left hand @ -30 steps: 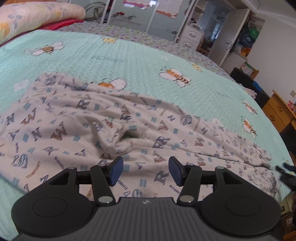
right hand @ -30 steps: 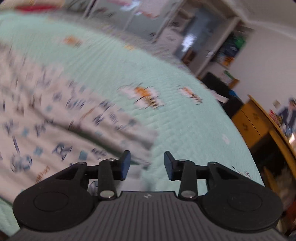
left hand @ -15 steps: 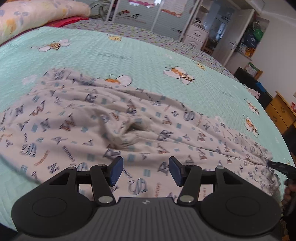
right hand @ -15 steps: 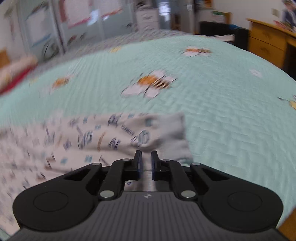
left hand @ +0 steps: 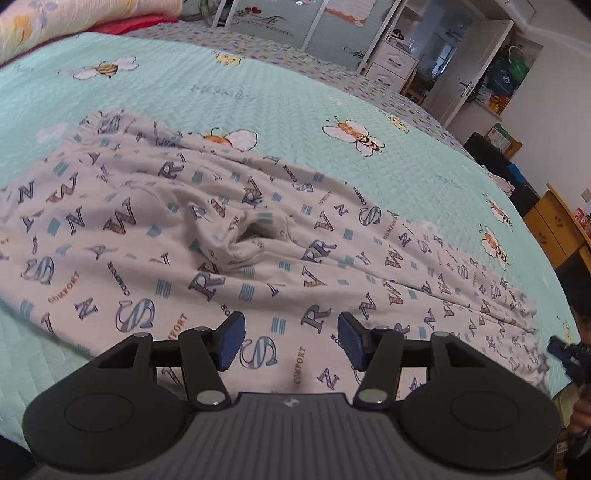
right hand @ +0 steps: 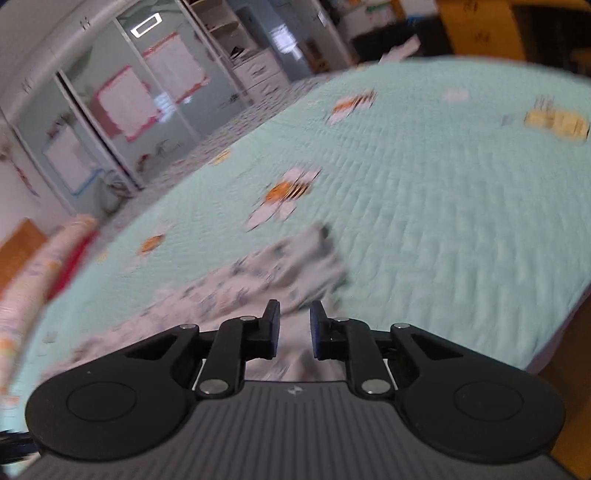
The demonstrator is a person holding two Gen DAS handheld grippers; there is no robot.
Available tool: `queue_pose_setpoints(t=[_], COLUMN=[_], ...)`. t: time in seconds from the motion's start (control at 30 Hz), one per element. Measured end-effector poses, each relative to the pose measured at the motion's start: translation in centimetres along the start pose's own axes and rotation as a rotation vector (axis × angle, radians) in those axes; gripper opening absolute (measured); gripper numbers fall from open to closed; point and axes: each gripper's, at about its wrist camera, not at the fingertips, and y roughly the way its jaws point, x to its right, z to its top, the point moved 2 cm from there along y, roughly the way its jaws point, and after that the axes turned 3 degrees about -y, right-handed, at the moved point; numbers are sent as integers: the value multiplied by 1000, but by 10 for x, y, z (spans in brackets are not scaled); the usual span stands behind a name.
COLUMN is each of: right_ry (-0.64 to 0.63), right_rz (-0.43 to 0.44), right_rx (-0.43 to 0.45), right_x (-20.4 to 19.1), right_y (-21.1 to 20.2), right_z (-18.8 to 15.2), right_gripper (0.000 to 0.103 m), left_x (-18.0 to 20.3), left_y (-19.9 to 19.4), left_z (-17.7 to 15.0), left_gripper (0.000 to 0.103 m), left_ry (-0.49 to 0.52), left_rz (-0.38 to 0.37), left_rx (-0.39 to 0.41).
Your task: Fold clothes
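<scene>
A white garment (left hand: 229, 236) printed with grey and brown letters is lying spread and wrinkled across a mint-green bedspread (left hand: 280, 96) with a bee pattern, and everything here is placed by that garment. The left gripper (left hand: 291, 341) is hovering over the garment's near edge with its two blue-padded fingers (left hand: 232, 340) standing wide apart and nothing between them. At the middle of the garment the cloth is bunching into a small dark fold. Beyond the garment's far side, a pillow (left hand: 74, 14) is lying at the head of the bed, and sliding wardrobe doors (left hand: 280, 18) are standing past that. To the right of the garment, off the bed, a wooden dresser (left hand: 554, 229) is showing. In the right wrist view, which is blurred, the right gripper (right hand: 294, 328) is sitting over the end of the garment (right hand: 258, 280), its fingers narrowed to a small gap with cloth lying in or under that gap; whether the pads are pinching the cloth cannot be told. The bedspread (right hand: 443, 192) is stretching out bare beyond that end of the garment.
</scene>
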Motion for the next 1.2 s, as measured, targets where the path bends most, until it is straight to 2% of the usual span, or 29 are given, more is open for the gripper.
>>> queue_pose_setpoints(t=[0.07, 0.23, 0.3, 0.37, 0.5, 0.53, 0.57, 0.6, 0.67, 0.7, 0.87, 1.0, 1.03, 1.1, 1.2], right_ry=[6, 156, 233, 302, 437, 458, 477, 492, 507, 503, 492, 522, 529, 519, 424], right_rz=[-49, -32, -35, -16, 94, 115, 133, 132, 119, 113, 83, 95, 98, 87, -8], right_rx=[-4, 24, 52, 65, 8, 7, 7, 3, 11, 30, 86, 65, 59, 64, 142], right_x=[3, 28, 38, 46, 55, 55, 56, 56, 57, 57, 63, 70, 71, 71, 63], right_y=[-3, -8, -14, -18, -6, 0, 5, 10, 11, 6, -10, -5, -4, -8, -29], right_z=[-8, -15, -16, -20, -32, -34, -35, -36, -35, -34, -30, -36, -37, -36, -19], right_gripper=[26, 31, 42, 46, 46, 45, 35, 17, 7, 3, 2, 7, 10, 31, 36], left_x=[3, 6, 7, 8, 13, 14, 16, 17, 18, 17, 10, 13, 15, 15, 11], left_y=[-3, -7, -9, -11, -10, -10, -10, -11, -13, -15, -16, -17, -18, -22, -27], left_z=[-1, -5, -6, -6, -8, -9, -9, -10, -11, -11, -12, -14, -14, -14, -12], left_gripper=[58, 58, 58, 58, 58, 58, 58, 58, 58, 58, 60, 60, 60, 60, 60], left_ry=[10, 17, 15, 17, 23, 26, 29, 32, 35, 34, 2, 7, 15, 20, 11], left_rz=[-3, 6, 8, 6, 1, 0, -1, -1, 1, 2, 8, -1, -3, -4, 7], left_rx=[3, 3, 5, 8, 5, 2, 0, -2, 0, 1, -1, -7, -5, 5, 19])
